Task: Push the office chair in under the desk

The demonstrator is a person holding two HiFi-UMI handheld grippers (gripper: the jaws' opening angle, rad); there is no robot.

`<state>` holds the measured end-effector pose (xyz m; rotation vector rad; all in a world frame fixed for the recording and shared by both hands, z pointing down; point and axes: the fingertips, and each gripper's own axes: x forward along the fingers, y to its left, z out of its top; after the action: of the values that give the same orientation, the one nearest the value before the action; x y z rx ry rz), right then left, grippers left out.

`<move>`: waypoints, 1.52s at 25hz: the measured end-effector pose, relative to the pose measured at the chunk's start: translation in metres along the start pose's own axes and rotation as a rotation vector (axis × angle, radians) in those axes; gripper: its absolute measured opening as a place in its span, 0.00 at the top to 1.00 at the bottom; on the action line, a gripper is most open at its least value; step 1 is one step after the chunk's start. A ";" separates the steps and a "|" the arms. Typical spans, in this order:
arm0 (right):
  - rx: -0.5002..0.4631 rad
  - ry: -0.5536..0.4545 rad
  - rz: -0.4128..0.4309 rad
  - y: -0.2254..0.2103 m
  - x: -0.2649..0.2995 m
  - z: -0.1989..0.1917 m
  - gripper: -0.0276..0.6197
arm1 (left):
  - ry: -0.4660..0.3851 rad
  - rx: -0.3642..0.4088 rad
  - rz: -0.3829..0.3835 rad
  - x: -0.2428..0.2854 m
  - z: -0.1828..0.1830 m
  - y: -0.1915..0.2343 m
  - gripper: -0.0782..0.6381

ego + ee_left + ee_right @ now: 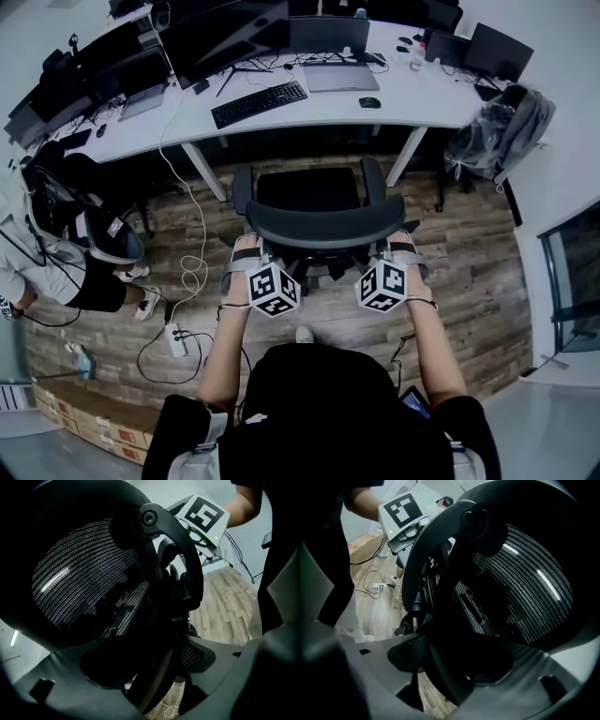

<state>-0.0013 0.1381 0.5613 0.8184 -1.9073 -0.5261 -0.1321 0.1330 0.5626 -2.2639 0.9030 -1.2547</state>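
Observation:
A black mesh-backed office chair (323,225) stands on the wood floor, its seat at the front edge of the white desk (394,105). My left gripper (246,247) straddles the left end of the backrest's top rim and my right gripper (401,246) straddles the right end. In the left gripper view the backrest frame (185,559) runs down between my left gripper's (150,670) wide jaws, with floor showing beside it. The right gripper view mirrors this: the frame (417,569) lies between my right gripper's (445,667) spread jaws, with gaps on both sides.
Two slanted desk legs (208,173) flank the chair. A keyboard (259,103), laptop (337,75) and monitors sit on the desk. A person (66,244) sits at the left. A power strip (176,339) with cables lies on the floor. A bag-draped chair (502,131) stands right.

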 end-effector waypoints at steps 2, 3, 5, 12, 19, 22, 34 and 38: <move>-0.001 0.011 -0.011 -0.002 0.004 -0.002 0.51 | -0.012 -0.010 -0.006 0.004 0.000 0.002 0.39; -0.002 0.018 -0.017 -0.003 0.007 -0.003 0.51 | -0.022 -0.029 -0.017 0.006 0.001 0.004 0.39; -0.006 0.036 -0.025 -0.009 0.013 -0.005 0.51 | -0.031 -0.069 -0.042 0.011 0.003 0.010 0.39; -0.007 0.048 -0.040 -0.030 0.030 -0.012 0.50 | -0.013 -0.017 -0.034 0.031 0.008 0.027 0.39; -0.014 0.057 -0.060 -0.045 0.047 -0.014 0.50 | -0.020 0.000 -0.026 0.047 0.009 0.042 0.40; -0.016 0.058 -0.063 -0.053 0.053 -0.014 0.50 | -0.025 0.001 -0.021 0.054 0.010 0.049 0.40; -0.017 0.023 -0.054 -0.080 0.080 -0.023 0.49 | 0.003 -0.004 -0.015 0.088 0.015 0.072 0.40; -0.019 0.021 -0.054 -0.093 0.094 -0.028 0.49 | 0.012 -0.006 -0.012 0.104 0.016 0.082 0.40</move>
<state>0.0234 0.0050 0.5694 0.8614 -1.8625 -0.5658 -0.1061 0.0016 0.5663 -2.2717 0.9002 -1.2730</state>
